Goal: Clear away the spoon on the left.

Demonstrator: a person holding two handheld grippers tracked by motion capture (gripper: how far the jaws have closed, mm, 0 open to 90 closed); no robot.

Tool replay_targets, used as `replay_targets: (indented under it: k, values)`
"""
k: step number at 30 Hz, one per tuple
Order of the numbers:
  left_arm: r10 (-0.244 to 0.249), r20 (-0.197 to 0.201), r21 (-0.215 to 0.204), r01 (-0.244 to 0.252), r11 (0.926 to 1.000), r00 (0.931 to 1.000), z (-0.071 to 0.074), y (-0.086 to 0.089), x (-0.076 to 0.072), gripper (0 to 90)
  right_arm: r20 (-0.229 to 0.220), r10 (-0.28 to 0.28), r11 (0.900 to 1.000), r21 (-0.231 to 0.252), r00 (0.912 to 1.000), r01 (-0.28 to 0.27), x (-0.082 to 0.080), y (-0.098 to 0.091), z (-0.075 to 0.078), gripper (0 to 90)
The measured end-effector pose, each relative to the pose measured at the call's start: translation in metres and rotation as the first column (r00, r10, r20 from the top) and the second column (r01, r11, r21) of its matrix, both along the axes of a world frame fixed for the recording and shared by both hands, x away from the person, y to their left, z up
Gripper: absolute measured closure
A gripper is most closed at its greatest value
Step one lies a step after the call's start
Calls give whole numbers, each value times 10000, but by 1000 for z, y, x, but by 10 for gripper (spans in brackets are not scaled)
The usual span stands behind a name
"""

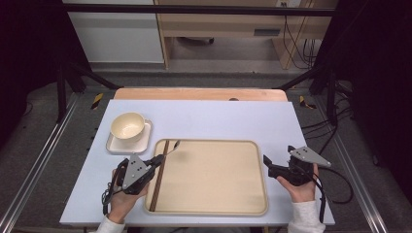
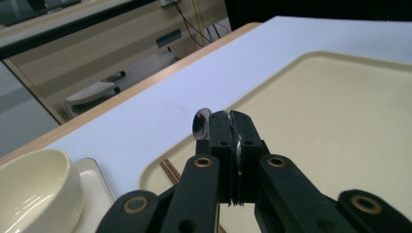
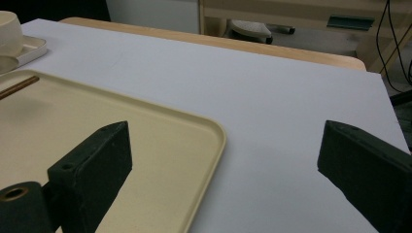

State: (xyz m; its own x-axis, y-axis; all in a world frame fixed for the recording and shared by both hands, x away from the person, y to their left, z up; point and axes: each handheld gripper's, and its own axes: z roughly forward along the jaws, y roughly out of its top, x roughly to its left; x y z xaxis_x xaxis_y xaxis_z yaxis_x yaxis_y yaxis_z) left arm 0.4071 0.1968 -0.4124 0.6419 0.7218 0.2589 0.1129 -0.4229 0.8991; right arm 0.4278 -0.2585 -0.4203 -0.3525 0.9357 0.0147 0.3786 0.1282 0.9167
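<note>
tray (image 1: 214, 194): chopsticks (image 1: 159, 174) along left edge. left gripper (image 2: 228, 121): jaws closed on spoon (image 2: 200, 124) over tray. bowl (image 1: 127, 127): on square dish (image 1: 116, 144). right gripper (image 3: 223, 155): jaws wide apart, holding nothing.

High view looks down from above; both gripper views sit low, sharing the beige rectangular plastic tray (image 1: 214, 206) (image 2: 340, 121) (image 3: 145, 145).

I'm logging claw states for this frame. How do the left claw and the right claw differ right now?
The left claw is shut on a spoon over the tray; the right claw is open and holds nothing, spanning the tray's right edge. Both are black and hand-held.
</note>
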Motion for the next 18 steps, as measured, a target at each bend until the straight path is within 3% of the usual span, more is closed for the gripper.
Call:
replay_targets:
  k: [7, 18]
  values:
    - [32, -211, 398, -24, 9992, 9998, -11, -6, 5, 889, -6, 12, 10000, 18, 10000, -12, 0, 1, 0, 60]
    - [194, -337, 613, -173, 9980, 9992, -21, -9, 12, 889, -25, 26, 10000, 4, 10000, -26, 1, 1, -1, 60]
